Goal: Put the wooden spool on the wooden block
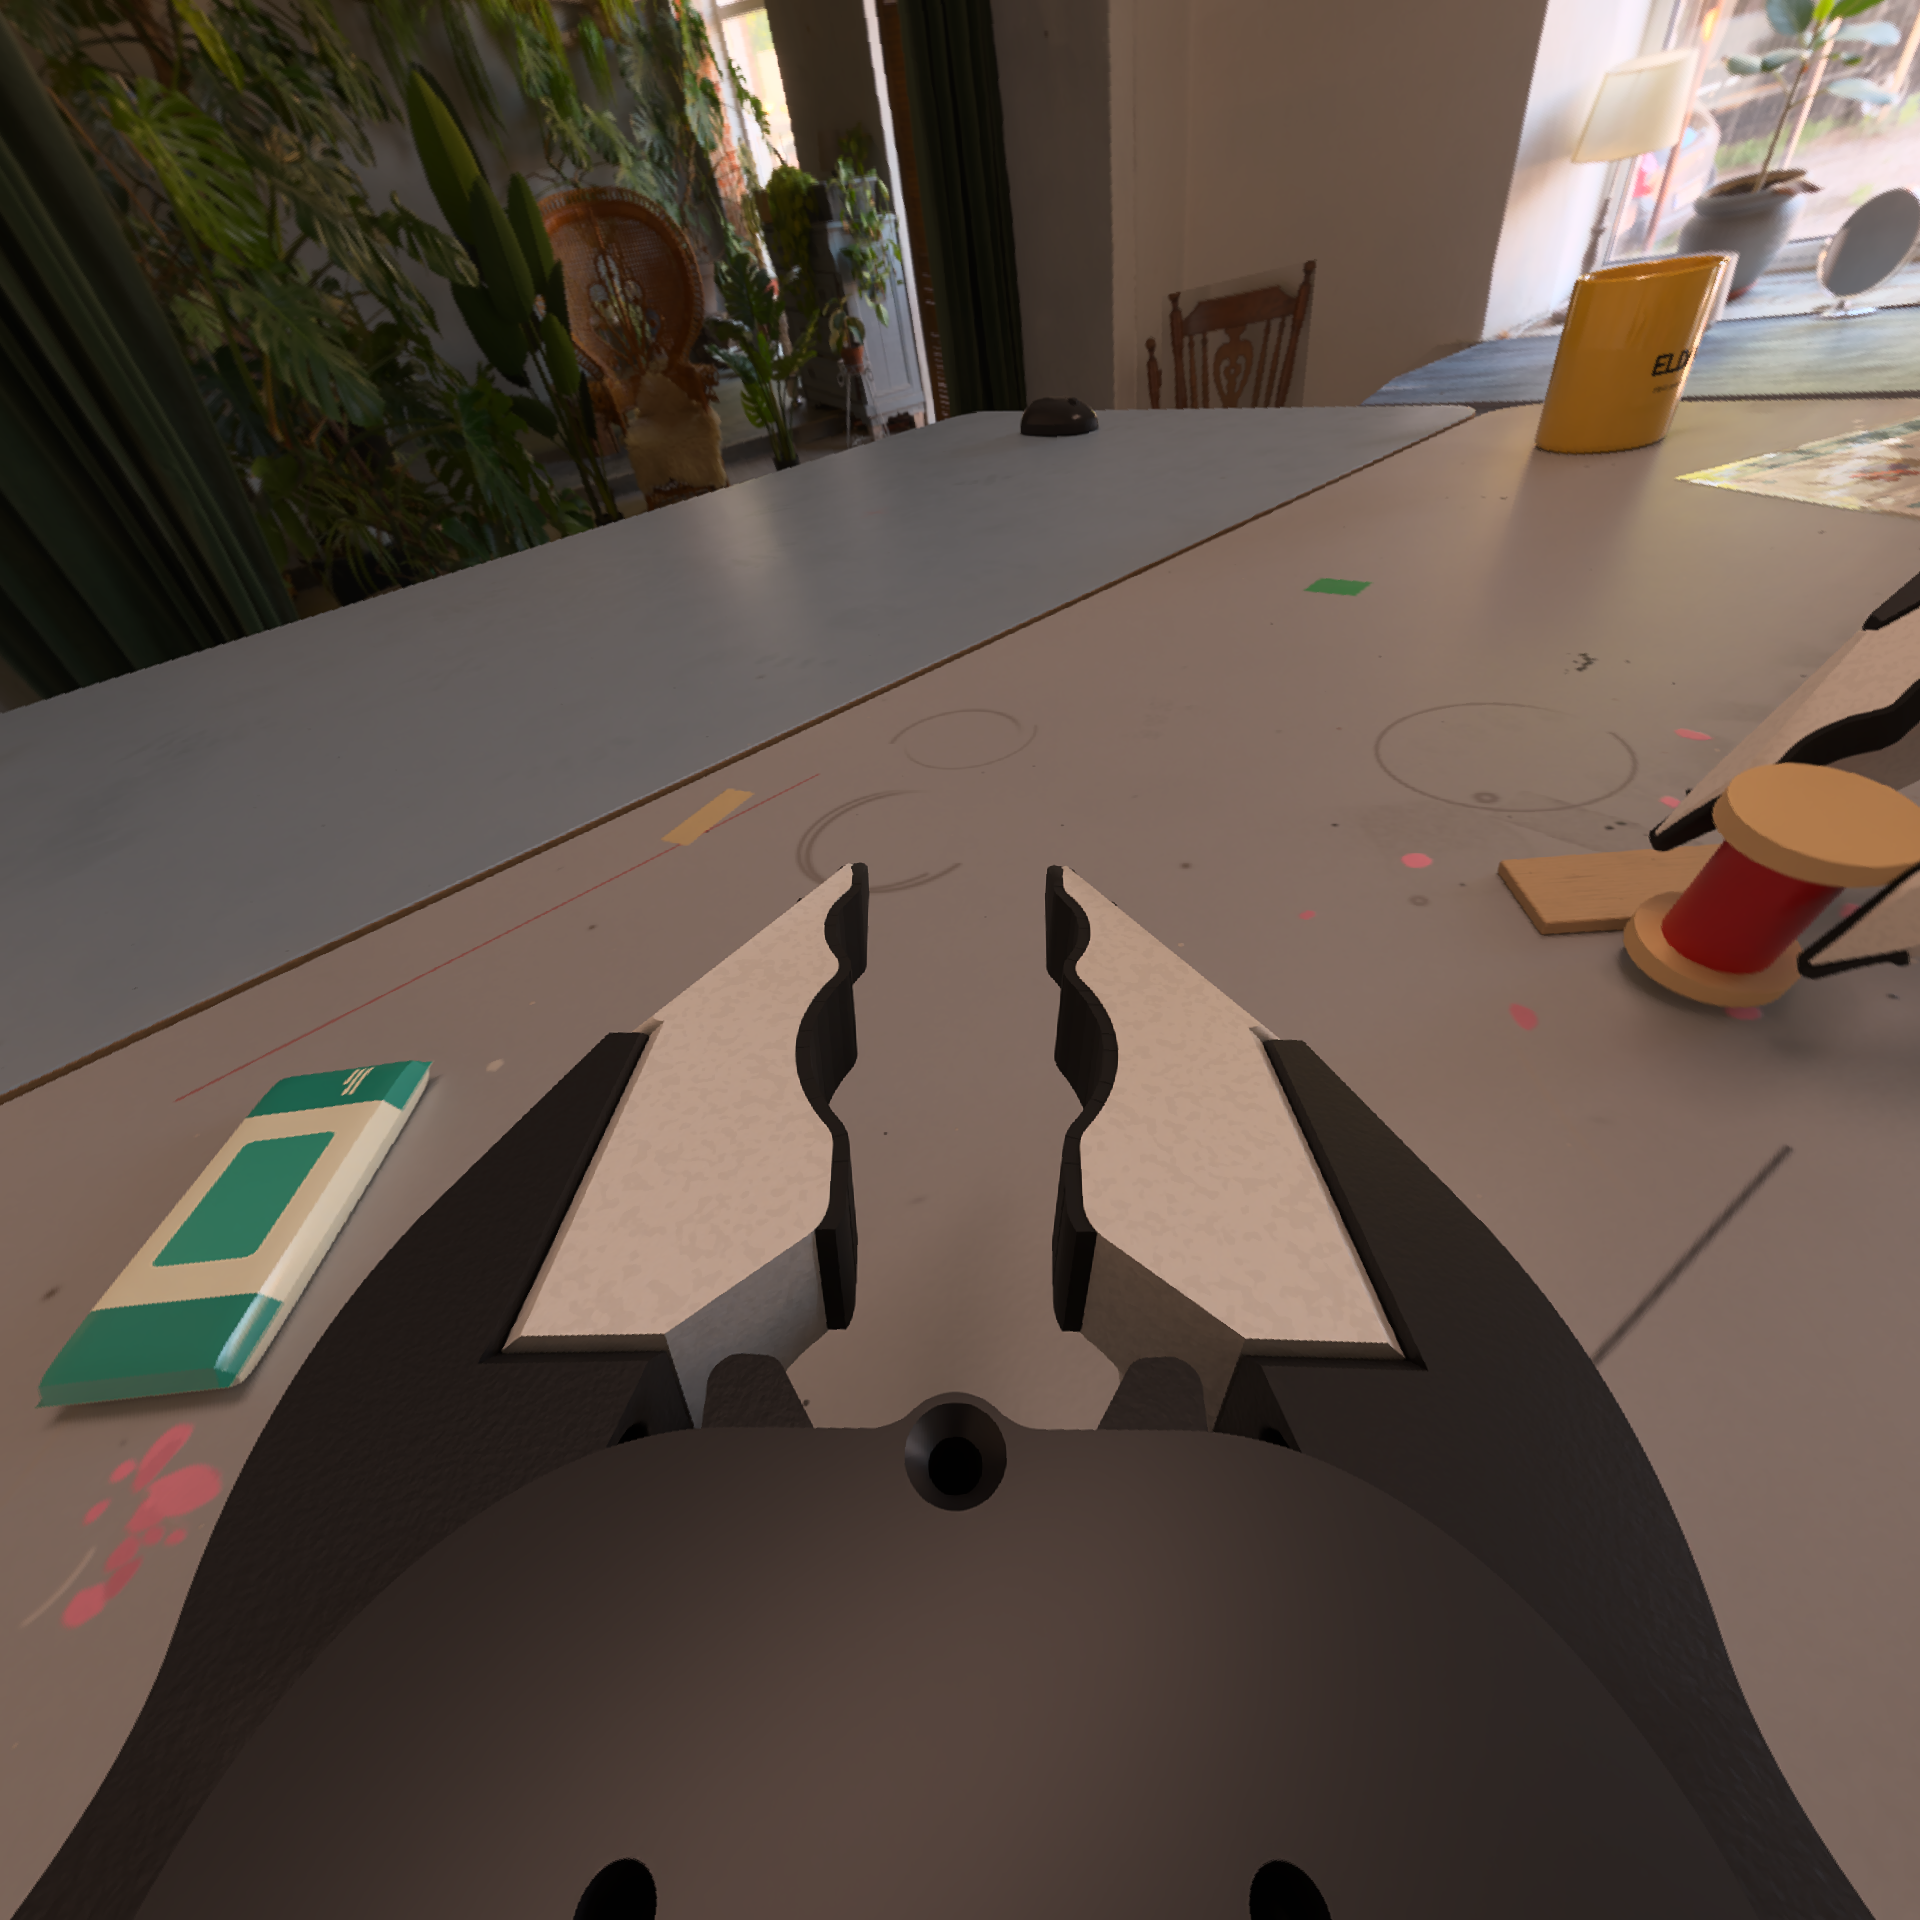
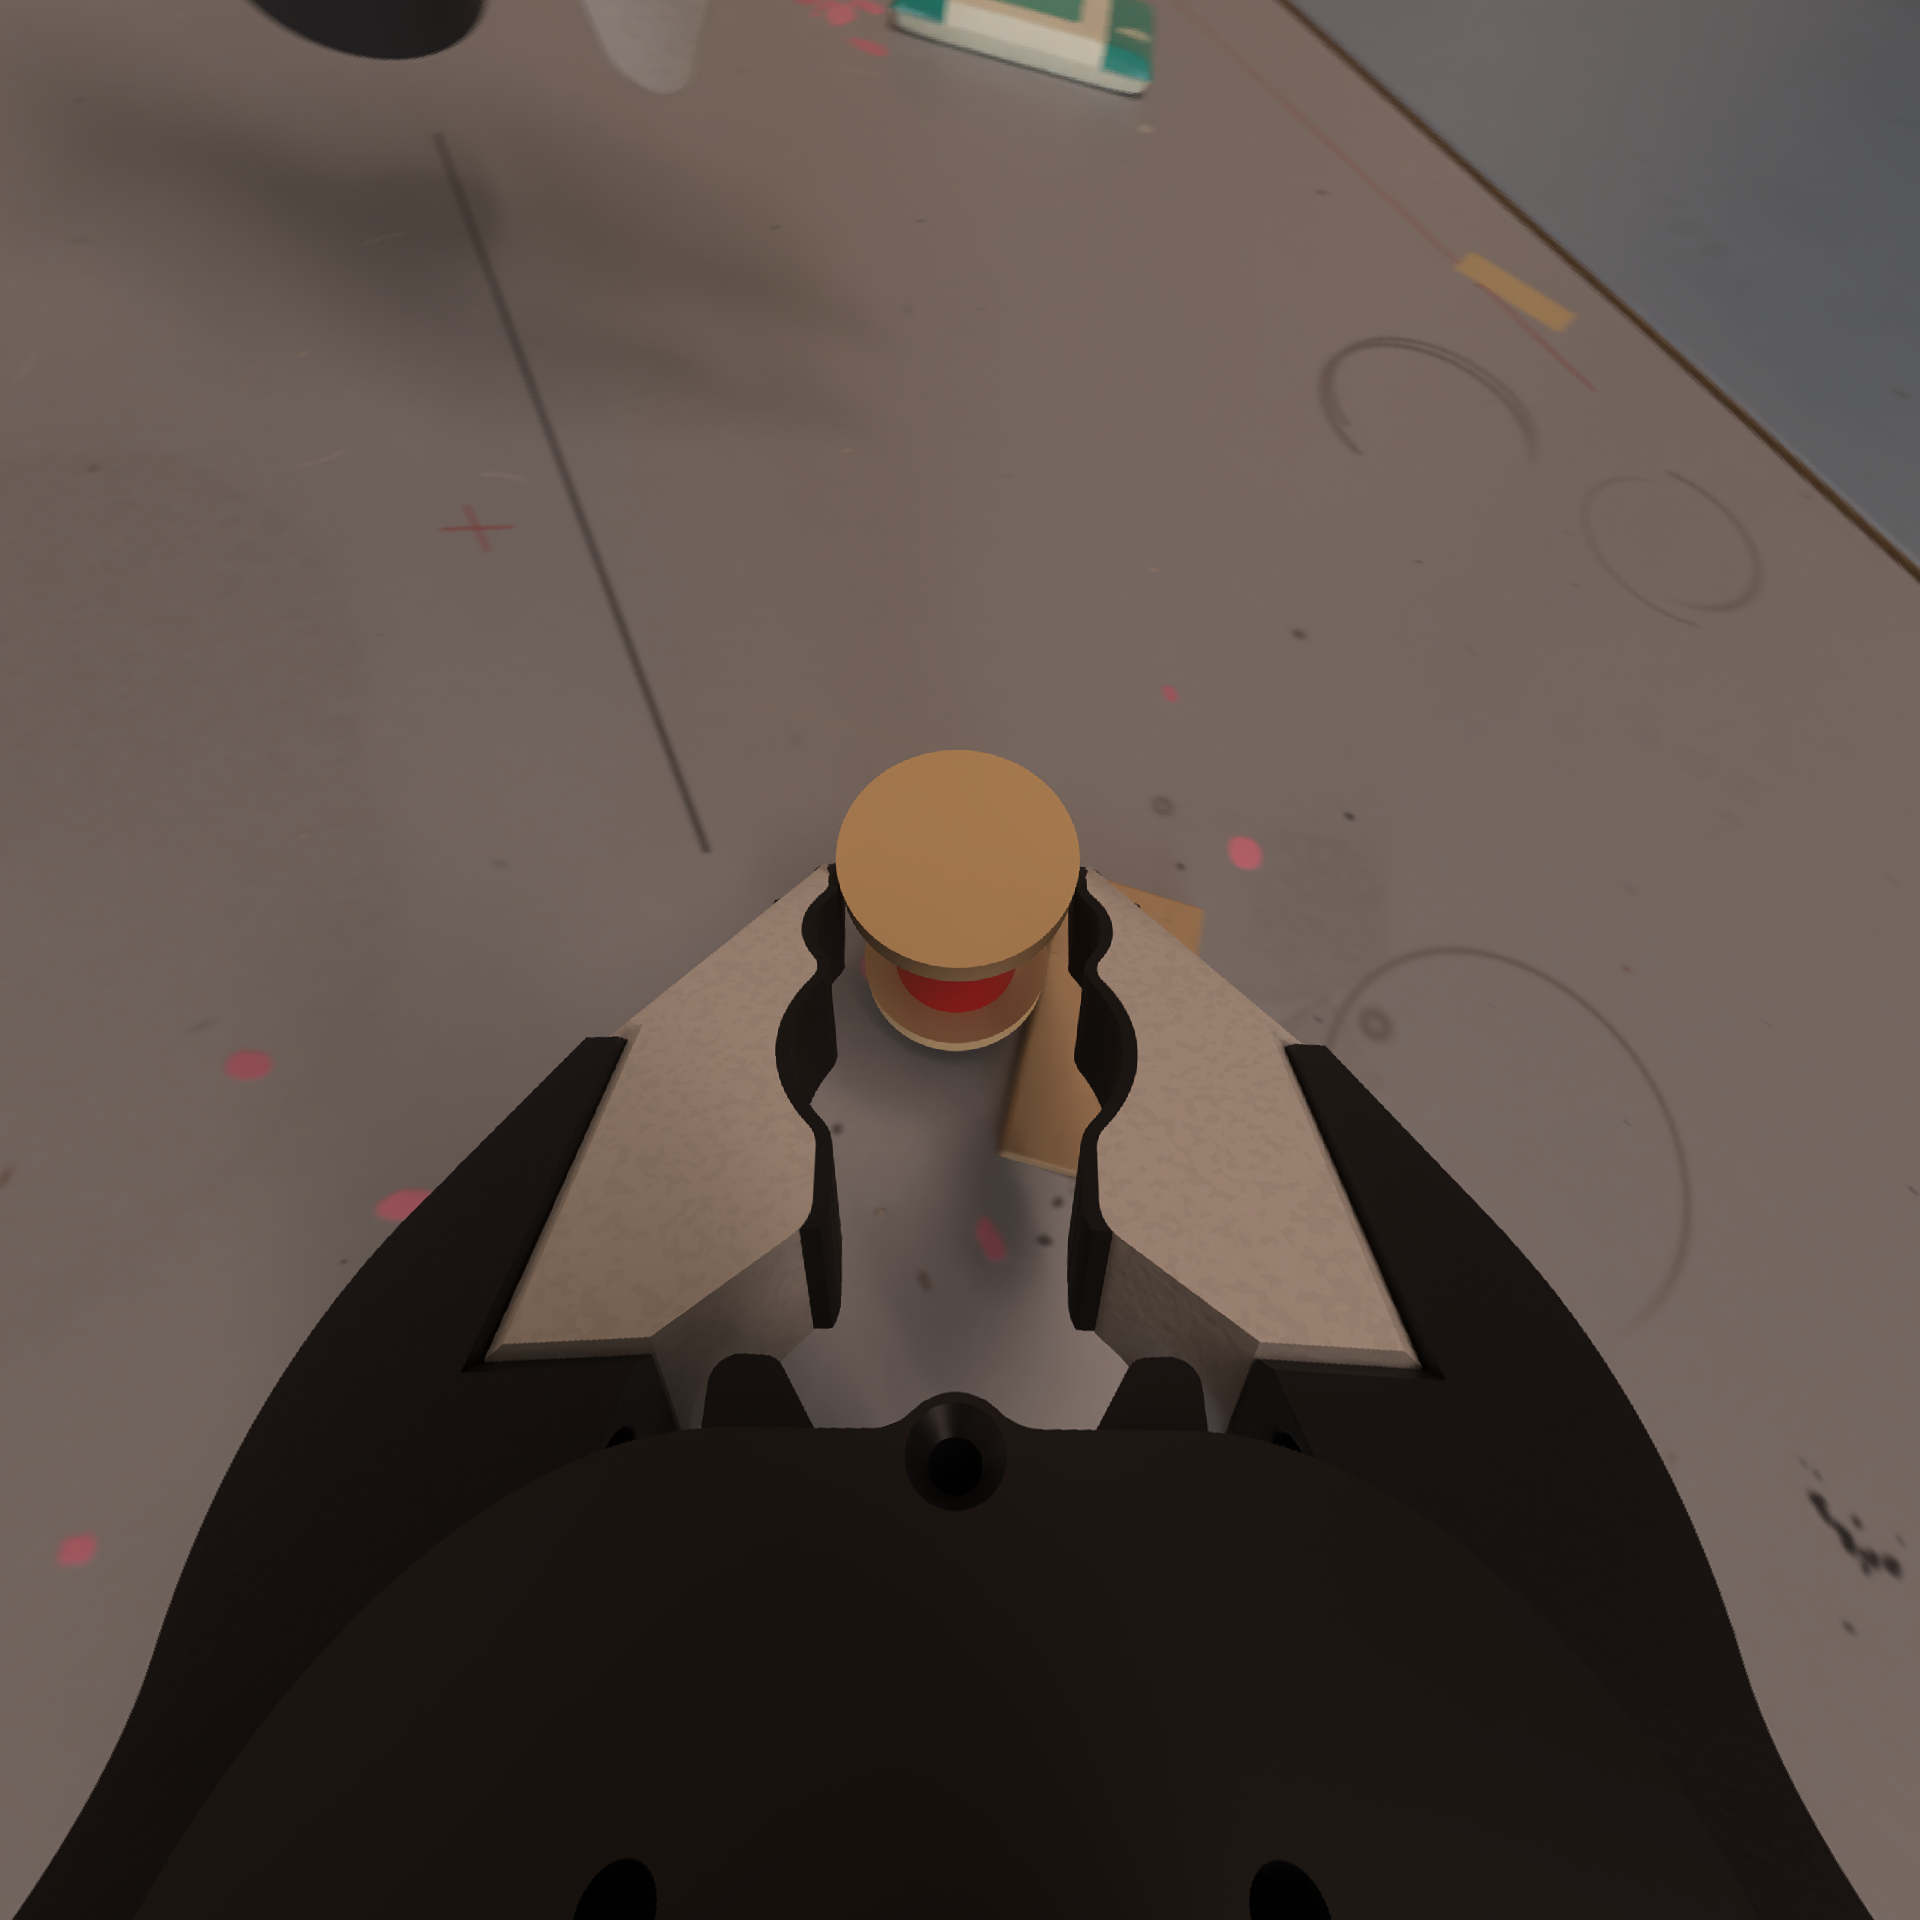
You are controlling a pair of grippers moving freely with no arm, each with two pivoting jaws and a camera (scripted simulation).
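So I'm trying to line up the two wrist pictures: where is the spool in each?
Left wrist view: spool at the right edge, tilted, between the right gripper's fingers.
Right wrist view: spool in the centre, at that gripper's fingertips.
Shared landmark: the wooden block, beside the spool in both.

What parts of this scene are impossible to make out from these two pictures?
- Wooden block: right wrist view, mostly hidden beneath the right gripper fingers and wooden spool.
- Right gripper in the left wrist view: cut off by the right edge.
- Green-and-cream packet: cut by the top edge in the right wrist view.
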